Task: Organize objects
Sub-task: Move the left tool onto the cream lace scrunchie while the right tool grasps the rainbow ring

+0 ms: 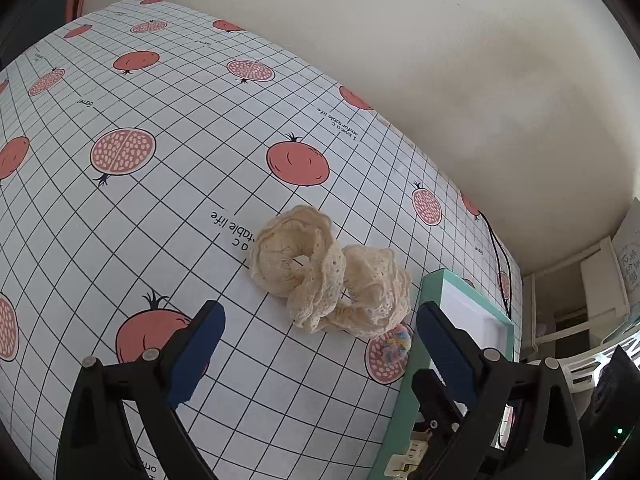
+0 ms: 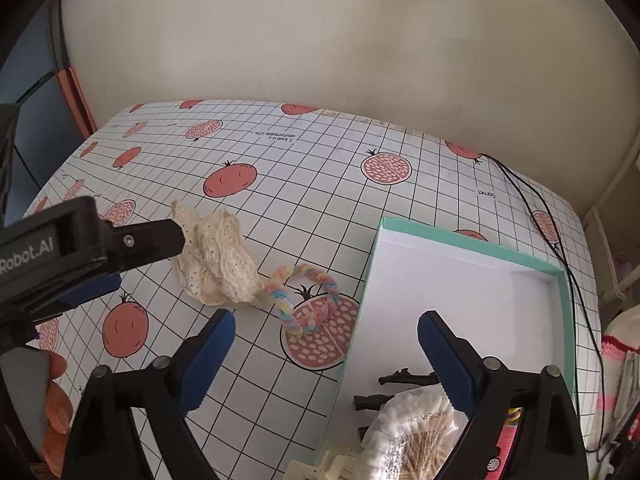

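Cream lace scrunchies (image 1: 330, 274) lie just beyond the left gripper's (image 1: 320, 344) wide-apart, empty jaws.

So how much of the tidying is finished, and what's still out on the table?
Done: the mint-green shallow box already holds a bag of cotton swabs and dark hair clips. In hand: nothing; the left gripper and right gripper are both open, the left one hovering near the cream lace scrunchies. Left: those scrunchies and the pastel rainbow braided hair tie on the pomegranate-print tablecloth.
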Motion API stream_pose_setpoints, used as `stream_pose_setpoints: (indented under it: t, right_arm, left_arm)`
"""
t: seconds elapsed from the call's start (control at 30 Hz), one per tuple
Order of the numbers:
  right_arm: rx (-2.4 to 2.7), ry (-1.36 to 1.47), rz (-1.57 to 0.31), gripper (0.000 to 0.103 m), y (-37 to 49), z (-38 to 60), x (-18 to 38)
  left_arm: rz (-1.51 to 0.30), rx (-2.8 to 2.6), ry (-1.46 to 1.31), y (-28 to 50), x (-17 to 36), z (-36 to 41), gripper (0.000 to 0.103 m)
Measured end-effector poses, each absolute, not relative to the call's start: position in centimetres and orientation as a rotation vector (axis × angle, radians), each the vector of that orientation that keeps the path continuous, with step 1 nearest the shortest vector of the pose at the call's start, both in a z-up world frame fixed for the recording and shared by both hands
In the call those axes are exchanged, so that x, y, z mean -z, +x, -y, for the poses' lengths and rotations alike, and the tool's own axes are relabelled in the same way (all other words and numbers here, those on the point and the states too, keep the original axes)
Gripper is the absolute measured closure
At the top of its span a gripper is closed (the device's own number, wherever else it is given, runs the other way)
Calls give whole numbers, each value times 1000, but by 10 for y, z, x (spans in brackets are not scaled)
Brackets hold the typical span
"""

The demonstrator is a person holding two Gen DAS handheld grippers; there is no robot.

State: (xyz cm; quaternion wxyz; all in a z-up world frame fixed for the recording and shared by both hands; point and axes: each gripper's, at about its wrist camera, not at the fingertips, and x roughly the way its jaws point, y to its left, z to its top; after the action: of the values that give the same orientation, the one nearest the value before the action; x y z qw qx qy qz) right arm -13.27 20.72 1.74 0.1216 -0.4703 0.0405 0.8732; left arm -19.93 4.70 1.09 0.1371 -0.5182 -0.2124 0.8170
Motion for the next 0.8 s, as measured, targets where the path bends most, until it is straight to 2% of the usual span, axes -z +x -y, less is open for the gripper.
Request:
stream_pose_setpoints:
  t: [0.2, 0.3, 0.5, 0.8]
  right_arm:
    - [-2569, -1349, -158, 21, -137, -205, -12]
    - [-2577, -1348, -162, 27, -139, -204, -9]
    - [-2579, -1369, -209, 46, -143, -203, 0]
    - [-2556, -1378, -224, 56, -149, -205, 12]
  left_arm:
    - [571, -2349, -1479, -201, -4, -58, 6]
    - [573, -2348, -1475, -204, -1, -61, 11]
    - [574, -2363, -1474, -206, 2, -60, 13]
    - [595, -2356, -1481, -209, 9, -60, 16]
